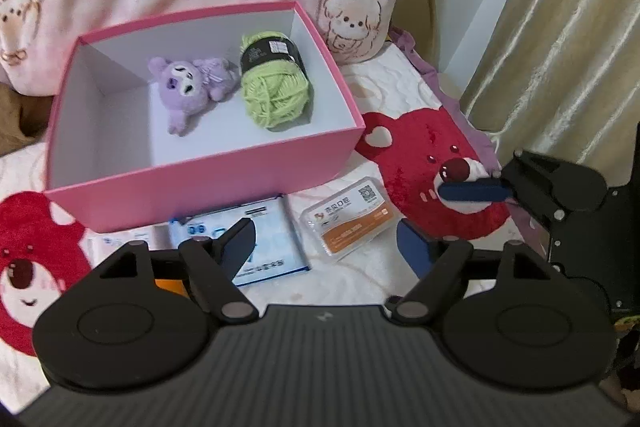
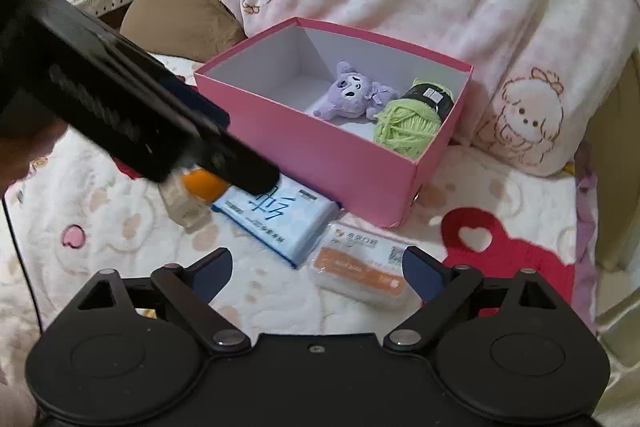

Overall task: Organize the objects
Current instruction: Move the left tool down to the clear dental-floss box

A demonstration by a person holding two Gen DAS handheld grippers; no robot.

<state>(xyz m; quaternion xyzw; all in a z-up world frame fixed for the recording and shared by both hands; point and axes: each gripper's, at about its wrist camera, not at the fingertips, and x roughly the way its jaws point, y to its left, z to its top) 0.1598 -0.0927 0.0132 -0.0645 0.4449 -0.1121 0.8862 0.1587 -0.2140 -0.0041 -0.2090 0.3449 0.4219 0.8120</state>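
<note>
the pink box (image 1: 208,183) sits on a bed blanket (image 2: 120,227), with a purple toy (image 1: 192,87) and green yarn (image 1: 276,87) lying side by side inside. just in front of the box lie a blue tissue pack (image 2: 280,223) and a small card case (image 1: 348,219). an orange-capped bottle (image 2: 188,199) lies beside the pack. the left gripper (image 1: 324,239) hangs wide apart over the pack, holding nothing. the right gripper (image 2: 316,267) is spread too, empty, near the case.
</note>
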